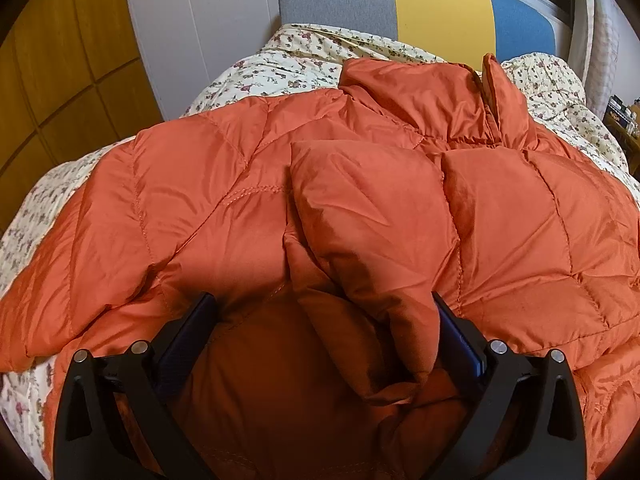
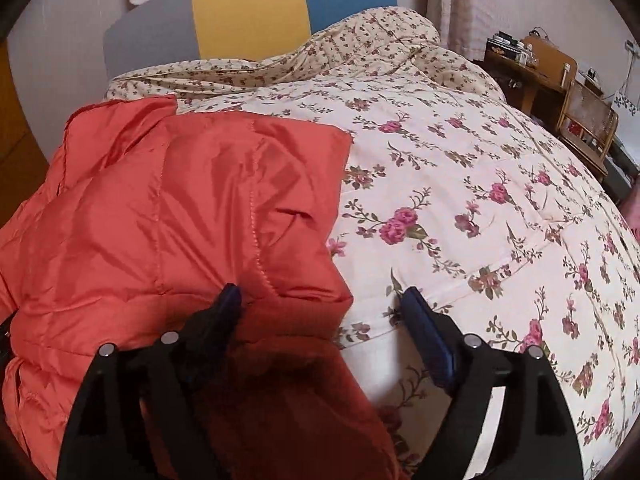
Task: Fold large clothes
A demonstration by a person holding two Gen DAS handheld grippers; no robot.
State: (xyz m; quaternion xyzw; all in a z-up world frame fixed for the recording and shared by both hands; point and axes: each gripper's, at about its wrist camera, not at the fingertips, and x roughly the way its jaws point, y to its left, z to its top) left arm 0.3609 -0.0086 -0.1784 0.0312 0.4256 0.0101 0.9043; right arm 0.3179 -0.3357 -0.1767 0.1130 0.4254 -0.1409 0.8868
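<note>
Left wrist view: your left hand-held gripper (image 1: 320, 316) is gaping apart over the puffy orange quilted jacket (image 1: 248, 200) filling mid-frame on the floral bed quilt (image 1: 280, 64).

Right wrist view: your right hand-held gripper (image 2: 324, 300) is straddling the jacket's edge, unclamped; pinching and folding inward likely comes next.

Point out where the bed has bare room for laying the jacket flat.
Free: the floral quilt right of the puffy orange quilted jacket, up to the wooden nightstand. Crowded: under the left claw, all jacket; only a quilt strip by the grey-yellow-blue headboard.
</note>
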